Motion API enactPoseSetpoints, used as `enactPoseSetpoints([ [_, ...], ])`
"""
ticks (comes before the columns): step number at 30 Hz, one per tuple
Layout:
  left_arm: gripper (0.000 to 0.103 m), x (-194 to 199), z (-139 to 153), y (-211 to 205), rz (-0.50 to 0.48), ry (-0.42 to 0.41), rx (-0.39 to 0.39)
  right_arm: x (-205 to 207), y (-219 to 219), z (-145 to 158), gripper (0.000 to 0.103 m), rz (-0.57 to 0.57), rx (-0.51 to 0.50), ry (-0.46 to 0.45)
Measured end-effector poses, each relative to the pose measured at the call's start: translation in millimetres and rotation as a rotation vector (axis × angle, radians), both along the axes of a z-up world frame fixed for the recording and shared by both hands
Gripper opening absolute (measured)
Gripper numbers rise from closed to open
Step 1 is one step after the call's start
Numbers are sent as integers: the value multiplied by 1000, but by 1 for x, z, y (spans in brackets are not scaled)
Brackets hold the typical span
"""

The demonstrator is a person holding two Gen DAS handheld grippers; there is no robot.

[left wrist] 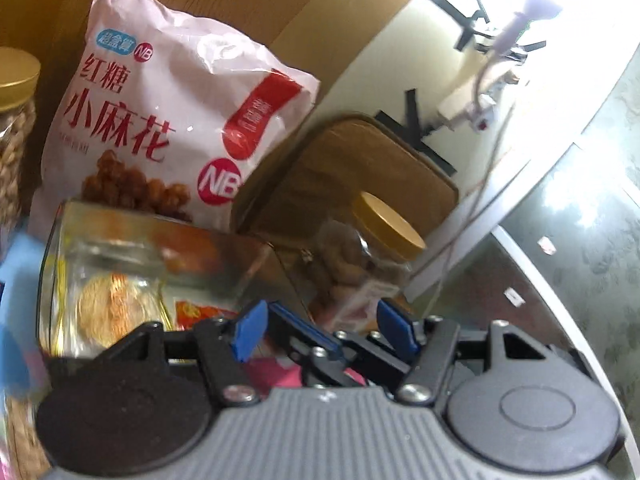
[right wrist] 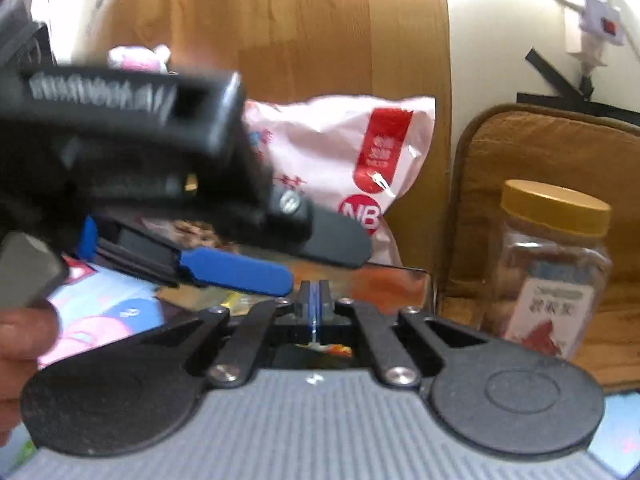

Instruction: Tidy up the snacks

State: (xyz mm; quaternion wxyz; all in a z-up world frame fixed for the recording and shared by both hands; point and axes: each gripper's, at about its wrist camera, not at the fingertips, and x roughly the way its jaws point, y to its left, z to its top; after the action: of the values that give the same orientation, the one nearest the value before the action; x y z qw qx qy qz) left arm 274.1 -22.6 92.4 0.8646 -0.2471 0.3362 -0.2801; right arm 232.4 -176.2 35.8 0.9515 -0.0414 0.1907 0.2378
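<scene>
Pink plastic: we see a tall snack bag (left wrist: 168, 104) printed with red Chinese characters standing upright against a wooden panel (left wrist: 224, 4), at the back of the group.
Clear container: a transparent box (left wrist: 132, 264) sits just in front of the bag, and we make out wrapped snacks inside, one round and golden, one in red wrapping.
Gold-lidded jar: a clear plastic jar of nuts (left wrist: 368, 256) stands just right of the box, in front of a brown padded cushion (left wrist: 360, 160).
Second jar: another gold-lidded jar (left wrist: 12, 128) shows at the left edge of the left wrist view.
Left gripper (left wrist: 324, 320): we see its blue pads apart, with nothing pressed between them, poised over the near edge of the box.
Right gripper (right wrist: 316, 300): its blue pads are together; we cannot tell whether anything thin is caught between them.
From the right: the left gripper crosses the view, blurred, above a pink and blue packet (right wrist: 104, 312).
Hand (right wrist: 20, 344): a person's fingers appear at the left edge.
</scene>
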Motion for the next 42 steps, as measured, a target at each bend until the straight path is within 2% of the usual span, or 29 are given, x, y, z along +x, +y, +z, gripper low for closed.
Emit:
enactPoseSetpoints([
  [2,62,2,-3,3,7,29,-2,9,-4,-2,8,-32,8,17],
  [4,62,-8,-6,9,-28,16,-10,4,-23,2,8,-13,100,48],
  [7,64,-31,-16,15,-41,15,37,-18,-51,0,9,1,180,92],
  [9,64,-43,-24,17,-64,30,36,-37,-62,-8,11,24,215,148],
  [12,64,-50,-40,12,-49,68,87,-54,-55,-29,20,41,150,205],
  [14,65,-49,-51,5,-34,106,130,-57,-42,-40,36,57,88,219],
  [17,65,-44,-65,-4,-47,179,149,-55,-28,-49,37,78,71,253],
  [19,65,-43,-71,-10,-40,188,178,-50,-23,-54,37,76,55,267],
  [20,62,-41,-73,-13,-36,182,196,-47,-20,-57,36,76,49,280],
  [21,53,-40,-75,-16,-33,180,213,-47,-20,-60,35,71,48,285],
  [23,45,-39,-76,-18,-33,184,215,-48,-20,-58,34,63,46,282],
  [25,44,-44,-71,-14,-46,188,179,-59,-22,-51,33,53,36,252],
  [27,44,-57,-56,-14,-50,140,168,-72,-23,-42,33,56,45,205],
  [30,45,-70,-24,-13,-38,18,172,-85,-20,-19,34,55,43,82],
  [32,46,-64,-4,-13,-19,-53,170,-82,-15,-4,34,36,29,-10],
  [34,47,-44,8,-16,16,-79,170,-64,-10,7,34,10,24,-48],
  [36,47,-20,8,-18,42,-72,171,-40,-6,10,34,-7,12,-56],
  [38,46,3,-1,-19,56,-20,161,-18,-3,4,35,-21,-15,-36],
  [40,47,15,-13,-22,75,33,159,-9,1,-5,37,-33,-53,-27],
  [42,48,18,-19,-24,89,41,175,-10,-3,-9,37,-35,-54,-15],
])
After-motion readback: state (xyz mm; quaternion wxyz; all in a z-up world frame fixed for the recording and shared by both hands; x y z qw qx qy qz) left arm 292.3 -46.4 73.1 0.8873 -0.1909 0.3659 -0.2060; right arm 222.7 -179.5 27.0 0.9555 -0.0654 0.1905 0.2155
